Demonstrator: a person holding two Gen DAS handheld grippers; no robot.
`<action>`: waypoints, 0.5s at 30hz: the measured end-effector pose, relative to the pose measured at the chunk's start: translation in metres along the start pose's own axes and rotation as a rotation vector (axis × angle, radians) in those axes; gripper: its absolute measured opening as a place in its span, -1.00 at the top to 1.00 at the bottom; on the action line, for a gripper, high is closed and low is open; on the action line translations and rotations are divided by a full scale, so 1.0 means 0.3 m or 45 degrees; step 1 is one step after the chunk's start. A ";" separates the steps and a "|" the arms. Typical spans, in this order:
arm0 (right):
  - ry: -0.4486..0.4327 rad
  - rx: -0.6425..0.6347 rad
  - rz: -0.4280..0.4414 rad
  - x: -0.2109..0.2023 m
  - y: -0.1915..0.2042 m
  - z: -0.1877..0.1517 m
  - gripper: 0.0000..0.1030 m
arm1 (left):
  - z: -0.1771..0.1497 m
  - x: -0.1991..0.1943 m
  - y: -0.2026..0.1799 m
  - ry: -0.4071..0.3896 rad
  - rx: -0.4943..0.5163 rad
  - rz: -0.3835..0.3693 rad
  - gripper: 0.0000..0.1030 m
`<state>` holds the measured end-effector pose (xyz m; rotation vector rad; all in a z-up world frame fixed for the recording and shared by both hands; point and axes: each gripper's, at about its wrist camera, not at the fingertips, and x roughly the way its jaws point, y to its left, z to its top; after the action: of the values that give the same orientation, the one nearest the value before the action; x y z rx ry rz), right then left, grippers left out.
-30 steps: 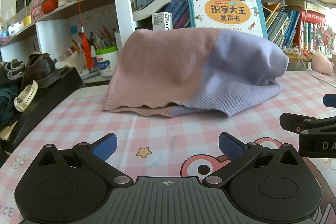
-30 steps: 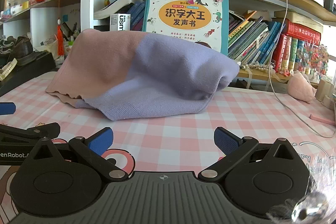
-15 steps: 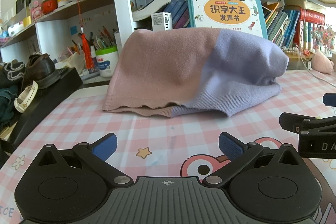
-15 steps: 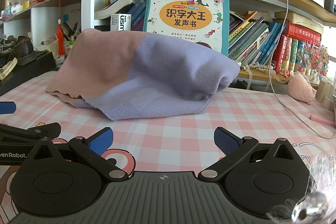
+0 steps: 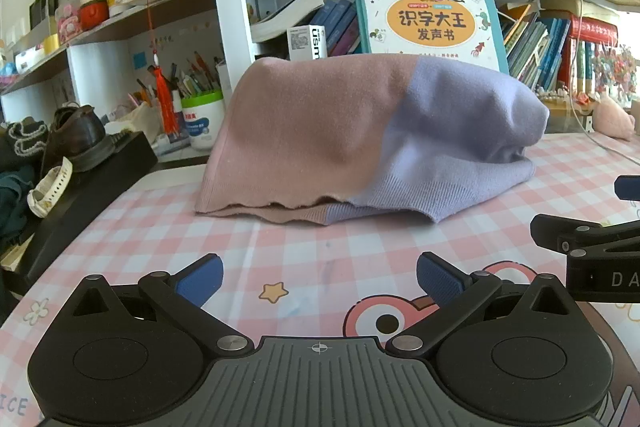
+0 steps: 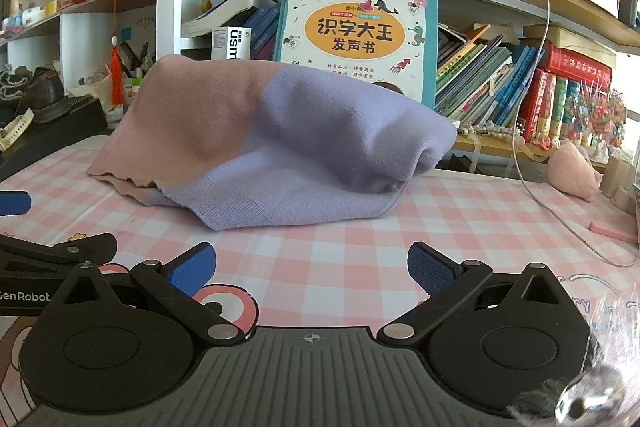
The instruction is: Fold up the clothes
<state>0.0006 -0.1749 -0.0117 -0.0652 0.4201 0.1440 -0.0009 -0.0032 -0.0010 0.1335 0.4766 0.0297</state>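
Note:
A knitted garment [image 5: 360, 139], half dusty pink and half lilac, lies in a humped, folded pile on the pink checked tablecloth [image 5: 320, 251]. The right wrist view shows the same garment [image 6: 280, 139] ahead, lilac half nearest. My left gripper [image 5: 319, 277] rests low over the cloth, a short way in front of the pile, open and holding nothing. My right gripper [image 6: 311, 269] sits likewise, open and bare. Each view catches the other gripper at its edge: the right gripper [image 5: 600, 247] and the left gripper [image 6: 40, 259].
Bookshelves stand right behind the pile, with a large teal children's book [image 5: 428, 23] leaning upright. A black box with shoes [image 5: 72, 147] sits at the left edge, a pen pot [image 5: 202, 119] beside it. A white cable [image 6: 560, 211] and a pink plush [image 6: 572, 171] lie at the right.

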 end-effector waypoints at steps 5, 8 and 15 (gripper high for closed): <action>0.001 -0.001 0.000 0.001 -0.001 0.002 -1.00 | 0.000 -0.002 -0.006 0.000 0.011 0.005 -1.00; 0.002 -0.001 0.001 0.002 -0.001 0.002 -1.00 | 0.000 -0.002 -0.007 0.001 0.013 0.004 -1.00; 0.000 -0.004 0.001 0.002 -0.001 0.001 -1.00 | -0.001 -0.001 -0.006 0.004 0.014 0.002 -1.00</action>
<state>0.0012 -0.1752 -0.0118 -0.0679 0.4198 0.1453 -0.0011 -0.0050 -0.0014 0.1447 0.4801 0.0290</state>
